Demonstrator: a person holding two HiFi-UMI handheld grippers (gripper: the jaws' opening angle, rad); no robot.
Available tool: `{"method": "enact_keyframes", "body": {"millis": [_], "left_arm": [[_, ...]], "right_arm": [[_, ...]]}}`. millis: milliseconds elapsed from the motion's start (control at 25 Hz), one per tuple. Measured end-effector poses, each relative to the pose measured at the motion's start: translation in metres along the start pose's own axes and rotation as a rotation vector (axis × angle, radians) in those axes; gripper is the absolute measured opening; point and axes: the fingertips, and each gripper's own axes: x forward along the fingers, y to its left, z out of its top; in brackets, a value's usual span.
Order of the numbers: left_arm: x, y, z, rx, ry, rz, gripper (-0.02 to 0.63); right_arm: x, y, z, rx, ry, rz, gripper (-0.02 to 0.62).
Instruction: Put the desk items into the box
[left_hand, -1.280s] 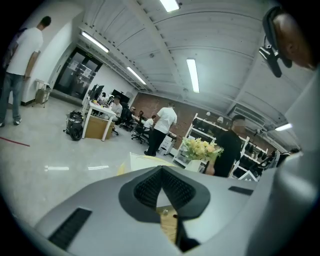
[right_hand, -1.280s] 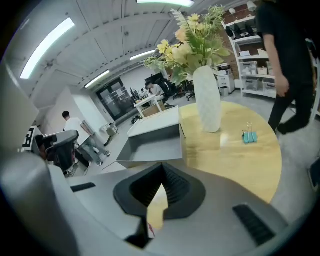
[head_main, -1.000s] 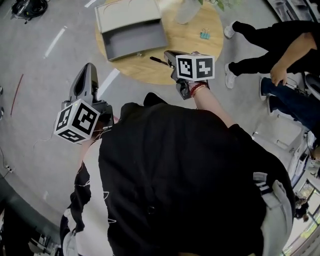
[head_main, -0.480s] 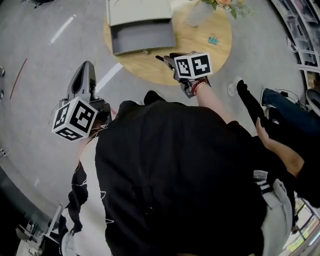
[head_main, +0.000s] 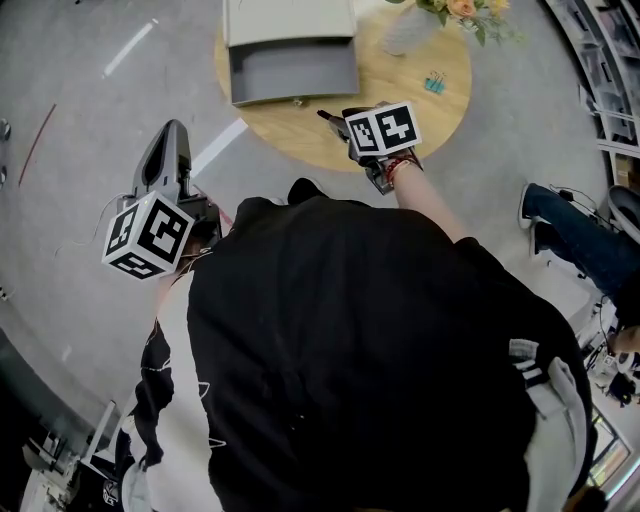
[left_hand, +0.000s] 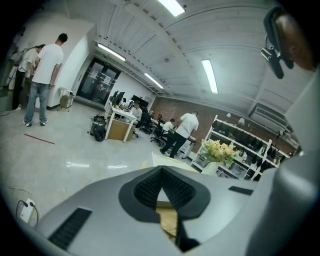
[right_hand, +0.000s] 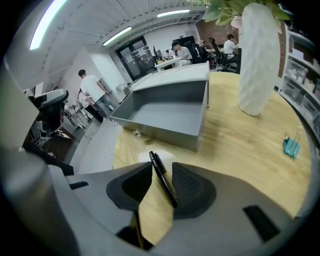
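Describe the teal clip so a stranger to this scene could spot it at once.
Find the round wooden table. Past the white flower vase, on the side away from the grey box, the teal clip lies near the table's edge. It is small and teal; the pen is black.

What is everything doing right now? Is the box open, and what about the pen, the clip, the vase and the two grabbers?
Box: open, nothing seen inside.
Pen: between the right gripper's jaws, not pinched.
Binder clip: lying on the table.
Vase: standing upright.
Right gripper: jaws have just been opening, now wide apart.
Left gripper: shut, holding nothing.
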Motion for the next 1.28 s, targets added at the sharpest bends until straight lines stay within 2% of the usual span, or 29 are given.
{"method": "enact_keyframes", "body": {"millis": [200, 400, 480, 1280], "left_arm": [[-0.001, 0.003, -0.001, -0.007, 0.004, 0.004, 0.011], [-0.002, 0.006, -0.002, -0.012, 0.002, 0.003, 0.011], [-0.002, 0.006, -0.001, -0.012, 0.002, 0.001, 0.011], [-0.013, 0.015, -0.003, -0.019, 0.013, -0.027, 0.011]], "right_arm": [[0.003, -0.003, -0.005, -0.075, 0.048, -0.032, 0.123], [0.004, -0.006, -0.005, -0.095, 0.07, -0.071, 0.099], [0.003, -0.008, -0.004, -0.091, 0.07, -0.093, 0.072], [-0.001, -0.001, -0.016, -0.014, 0.051, -0.145, 0.071]]}}
